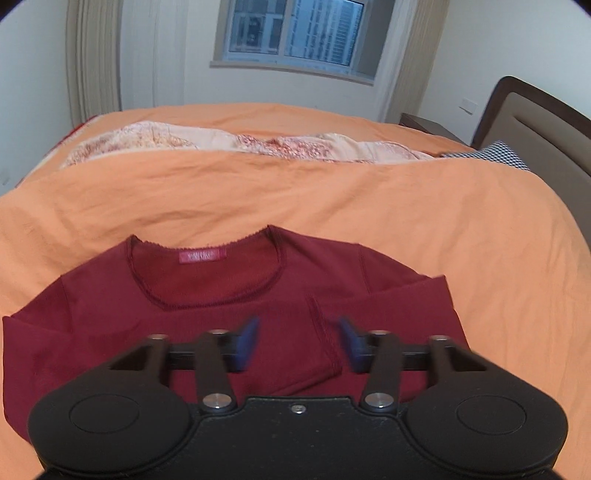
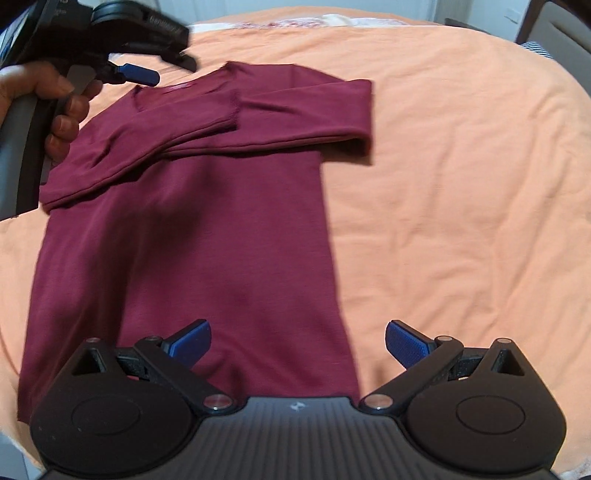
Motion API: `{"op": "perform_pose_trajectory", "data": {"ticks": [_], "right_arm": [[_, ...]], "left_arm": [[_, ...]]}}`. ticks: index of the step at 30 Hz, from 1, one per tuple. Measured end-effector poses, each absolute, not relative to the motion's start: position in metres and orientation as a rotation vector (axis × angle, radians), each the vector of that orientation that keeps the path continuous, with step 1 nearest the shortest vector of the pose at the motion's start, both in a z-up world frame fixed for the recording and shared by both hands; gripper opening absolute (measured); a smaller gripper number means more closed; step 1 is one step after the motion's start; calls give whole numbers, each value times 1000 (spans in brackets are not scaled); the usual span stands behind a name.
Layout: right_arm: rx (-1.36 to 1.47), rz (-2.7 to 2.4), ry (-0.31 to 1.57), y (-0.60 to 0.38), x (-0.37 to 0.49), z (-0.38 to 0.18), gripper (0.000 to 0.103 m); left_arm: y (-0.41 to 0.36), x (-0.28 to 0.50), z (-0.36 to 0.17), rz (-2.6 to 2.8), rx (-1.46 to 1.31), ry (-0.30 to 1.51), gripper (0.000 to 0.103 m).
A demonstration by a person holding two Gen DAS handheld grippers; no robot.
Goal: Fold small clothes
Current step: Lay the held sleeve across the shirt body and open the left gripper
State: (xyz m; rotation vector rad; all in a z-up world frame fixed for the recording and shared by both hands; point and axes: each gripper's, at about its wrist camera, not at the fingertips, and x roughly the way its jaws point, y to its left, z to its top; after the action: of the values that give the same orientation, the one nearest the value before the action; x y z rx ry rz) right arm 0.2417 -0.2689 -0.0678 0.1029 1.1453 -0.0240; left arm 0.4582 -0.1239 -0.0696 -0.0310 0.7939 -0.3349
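A dark red long-sleeved shirt [image 2: 192, 221] lies flat on the orange bed cover [image 2: 461, 184], both sleeves folded across its chest. In the left wrist view the shirt [image 1: 221, 317] shows its neckline and pink label [image 1: 202, 256]. My left gripper [image 1: 297, 341] hovers open over the folded sleeve cuffs, holding nothing. It also appears in the right wrist view as the left gripper [image 2: 138, 74], held by a hand [image 2: 55, 99] near the collar. My right gripper [image 2: 297, 343] is wide open above the shirt's hem and right edge, nothing between its fingers.
A floral quilt [image 1: 236, 146] lies bunched across the bed behind the shirt. A checked pillow [image 1: 491, 155] and a padded headboard [image 1: 535, 122] stand at the right. A window [image 1: 295, 31] and curtains are on the far wall.
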Motion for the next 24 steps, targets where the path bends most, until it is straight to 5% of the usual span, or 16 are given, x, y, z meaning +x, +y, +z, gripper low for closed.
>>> {"op": "perform_pose_trajectory", "data": {"ticks": [6, 17, 24], "right_arm": [[72, 55, 1159, -241, 246, -73, 103], [-76, 206, 1063, -206, 323, -73, 103], [-88, 473, 957, -135, 437, -51, 91]], "left_arm": [[-74, 425, -56, -269, -51, 786, 85], [94, 379, -108, 99, -30, 886, 86], [127, 377, -133, -8, 126, 820, 85]]}}
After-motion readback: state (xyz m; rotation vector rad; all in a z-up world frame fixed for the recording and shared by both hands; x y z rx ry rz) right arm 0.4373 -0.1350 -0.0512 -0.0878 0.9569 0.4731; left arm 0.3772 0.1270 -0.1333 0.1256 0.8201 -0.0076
